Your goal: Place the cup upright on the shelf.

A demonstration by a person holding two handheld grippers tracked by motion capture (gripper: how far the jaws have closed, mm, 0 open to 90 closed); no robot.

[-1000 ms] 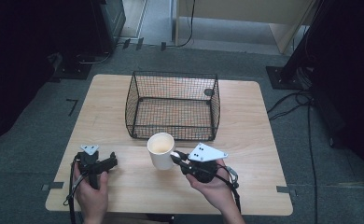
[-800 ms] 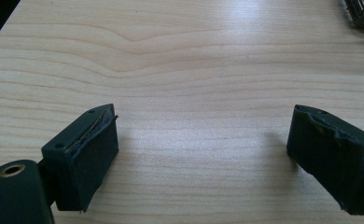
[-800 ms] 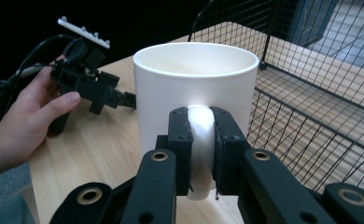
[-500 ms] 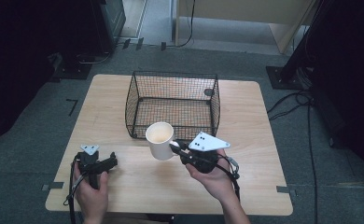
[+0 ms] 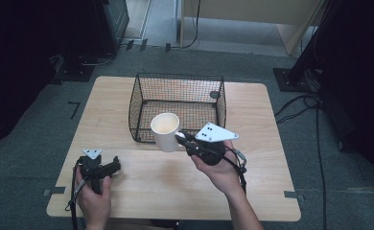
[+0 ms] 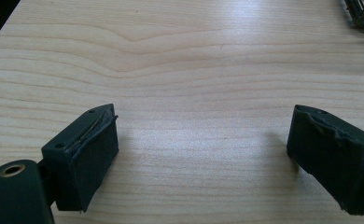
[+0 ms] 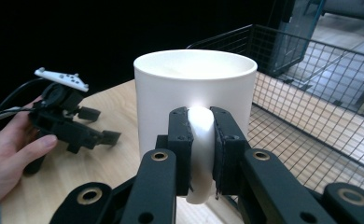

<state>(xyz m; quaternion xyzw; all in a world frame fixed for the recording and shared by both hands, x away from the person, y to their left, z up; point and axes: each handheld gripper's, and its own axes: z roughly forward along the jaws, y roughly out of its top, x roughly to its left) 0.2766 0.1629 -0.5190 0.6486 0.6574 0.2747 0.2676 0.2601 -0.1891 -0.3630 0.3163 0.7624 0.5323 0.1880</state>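
Two grippers are in my charge: the right gripper is clamped on the handle of the white mug, and the left gripper rests on the bench with jaws apart and nothing between them. Since a second ago I have lifted the mug off the bench toward the wire basket's near wall. I judge that placing it inside comes next.

Mug hung before the basket's near wall, above the table; left gripper lay well left, nearer the person.
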